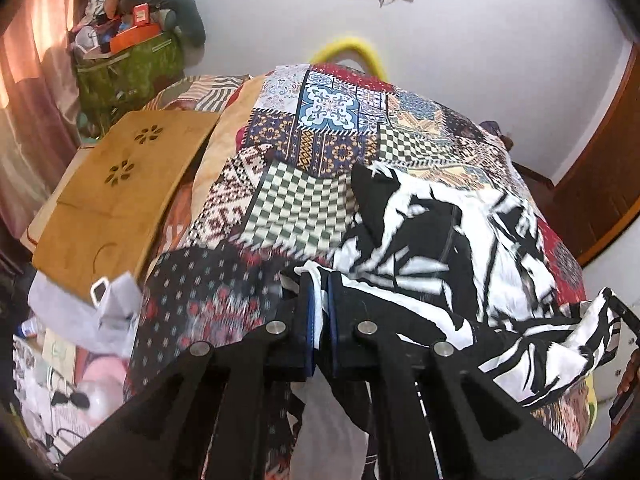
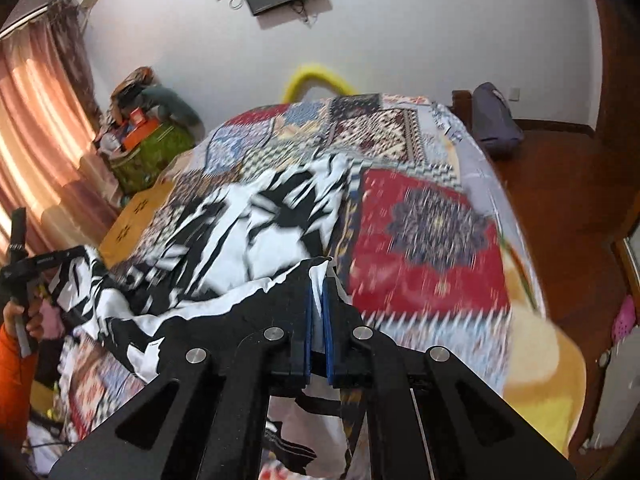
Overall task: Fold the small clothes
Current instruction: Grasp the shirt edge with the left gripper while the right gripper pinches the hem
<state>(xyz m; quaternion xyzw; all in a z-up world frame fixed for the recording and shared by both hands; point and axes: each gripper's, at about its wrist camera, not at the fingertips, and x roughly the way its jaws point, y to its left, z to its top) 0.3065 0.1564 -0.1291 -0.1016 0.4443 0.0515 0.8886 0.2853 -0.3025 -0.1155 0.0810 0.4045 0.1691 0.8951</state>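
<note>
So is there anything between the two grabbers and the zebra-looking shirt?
No, nothing is in between. The left hand-held gripper is already shut on one edge of the black-and-white garment, and the right hand-held gripper is shut on another edge. The rest of it lies on the patchwork bedspread.

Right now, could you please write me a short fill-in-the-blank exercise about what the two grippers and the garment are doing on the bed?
1. The left gripper is shut on the ____-and-white garment.
2. The right gripper is ____ on an edge of the same garment.
3. The garment lies on a ____ bedspread.
4. The curved tube behind the bed is ____.

Missing words: black; shut; patchwork; yellow
</note>
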